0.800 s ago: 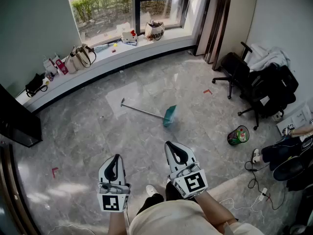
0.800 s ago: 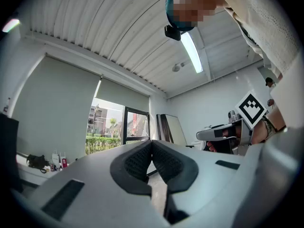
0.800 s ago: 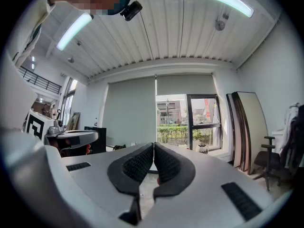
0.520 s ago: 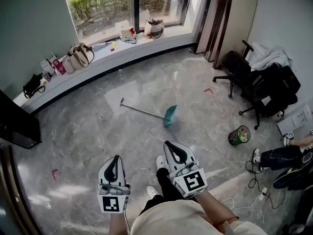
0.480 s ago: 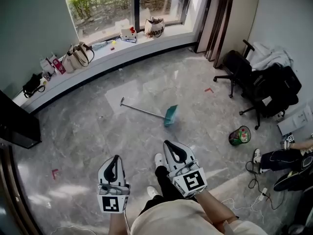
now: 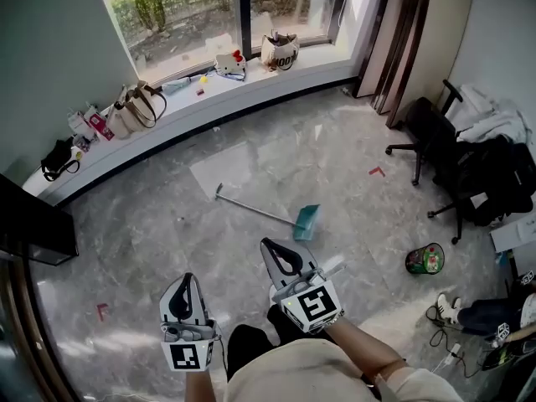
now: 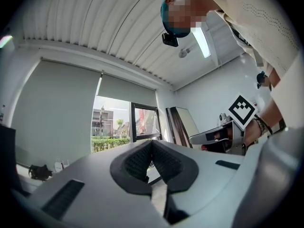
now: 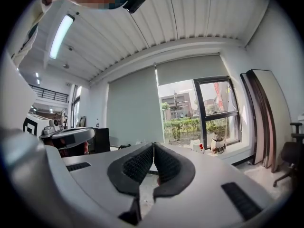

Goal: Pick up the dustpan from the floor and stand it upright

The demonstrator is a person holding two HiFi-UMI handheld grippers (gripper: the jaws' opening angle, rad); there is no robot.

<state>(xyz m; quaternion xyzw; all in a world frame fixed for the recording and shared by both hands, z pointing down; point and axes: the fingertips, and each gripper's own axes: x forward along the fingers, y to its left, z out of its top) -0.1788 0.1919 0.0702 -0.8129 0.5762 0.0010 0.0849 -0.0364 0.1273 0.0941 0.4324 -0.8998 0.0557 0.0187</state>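
**A:** so where was the dustpan (image 6: 306, 221) in that shot?

**B:** flat on the floor (image 6: 151, 216), out in the open middle of the room. It was ahead of both tongs and a touch to the right. The teal pan end was nearest the person, and the handle (image 6: 255, 208) ran off up-left toward the sill (image 6: 191, 105). So the long axis lay slantwise across the approach, not pointing at them.

**A:** which hand was closer?

**B:** right tongs (image 6: 280, 254), easily. They pointed almost straight at the pan end and looked near it in the head view, but they were held up in the air and touched nothing. Left tongs (image 6: 188, 287) hung further back, well apart from it. Both pairs were clenched tip to tip with nothing between them, so I'd guess whichever went in needed to spread first.

**A:** anything in the way?

**B:** not really, it was bare floor all round it. There were red tape marks (image 6: 377, 172) off to the sides. A green tub (image 6: 425, 259) and chairs (image 6: 435, 141) sat well apart on the right, and bags (image 6: 134, 99) were up on the sill. My read was that a grab low on the handle, by the pan, made most sense for tipping it upright.
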